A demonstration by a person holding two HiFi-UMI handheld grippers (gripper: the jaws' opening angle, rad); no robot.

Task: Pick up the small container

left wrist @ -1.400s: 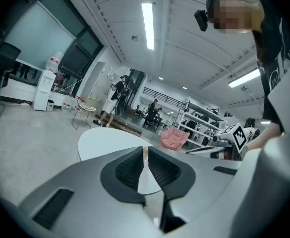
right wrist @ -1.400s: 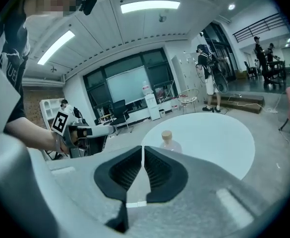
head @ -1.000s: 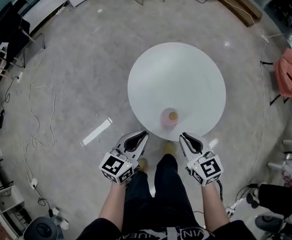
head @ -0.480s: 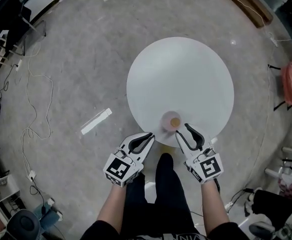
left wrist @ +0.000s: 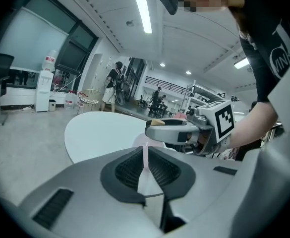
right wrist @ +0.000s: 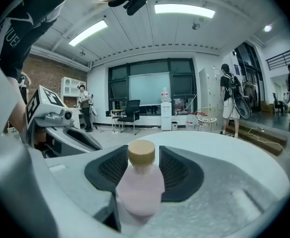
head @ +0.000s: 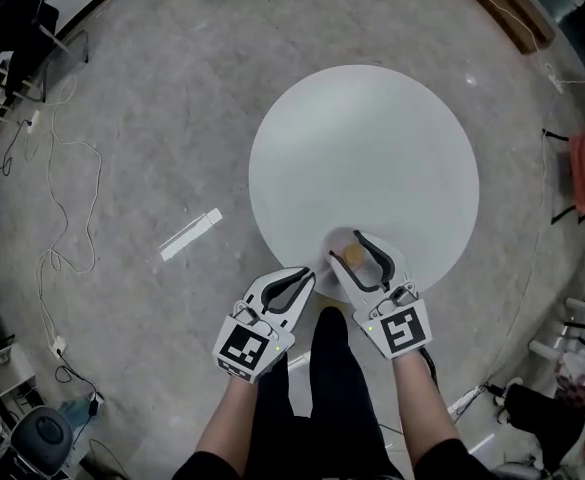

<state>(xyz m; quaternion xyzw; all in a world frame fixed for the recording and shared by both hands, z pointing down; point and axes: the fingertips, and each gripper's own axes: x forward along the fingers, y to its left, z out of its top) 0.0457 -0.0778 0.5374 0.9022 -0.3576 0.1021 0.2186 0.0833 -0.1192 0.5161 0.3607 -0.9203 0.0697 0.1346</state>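
Right tool (head: 344, 247) nearer, wider (astride container (right wrist: 140, 190))

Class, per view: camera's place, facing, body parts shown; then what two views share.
Head view: on head, facing down at table; arms, legs, left tool, right tool.
Left gripper view: on shut left tool, facing across table; forearm.
Right gripper view: on right tool, jaws just opening around small container; shirt.
Shared: all show the table.

Table (head: 362, 148) top bare beyond small container (head: 349, 254); far & right sides open. L gripper (head: 302, 280) crowds near-left edge.
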